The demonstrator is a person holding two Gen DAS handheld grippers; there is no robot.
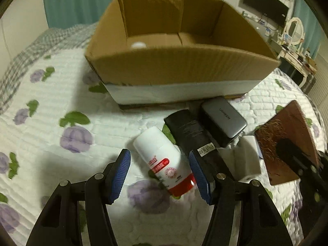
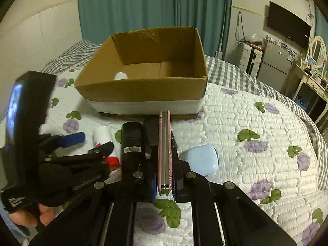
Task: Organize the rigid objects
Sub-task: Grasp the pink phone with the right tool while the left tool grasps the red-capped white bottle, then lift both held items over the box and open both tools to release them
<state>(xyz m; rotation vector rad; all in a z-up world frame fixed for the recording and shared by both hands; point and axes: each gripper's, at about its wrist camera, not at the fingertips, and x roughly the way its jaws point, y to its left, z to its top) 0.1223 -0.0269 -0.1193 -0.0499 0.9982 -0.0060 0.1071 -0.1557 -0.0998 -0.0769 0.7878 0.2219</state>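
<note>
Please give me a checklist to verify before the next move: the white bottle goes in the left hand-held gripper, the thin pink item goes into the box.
1. Left hand-held gripper open around the white bottle: ok, pads not yet pressing.
2. Bottle free to lift: cannot tell, the black item lies close beside it.
3. Right hand-held gripper shut on the pink item: ok, held on edge.
4. Box open on top: ok.
5. Room inside the box: ok, only a white round thing shows.
6. The two grippers apart: ok, but close.
</note>
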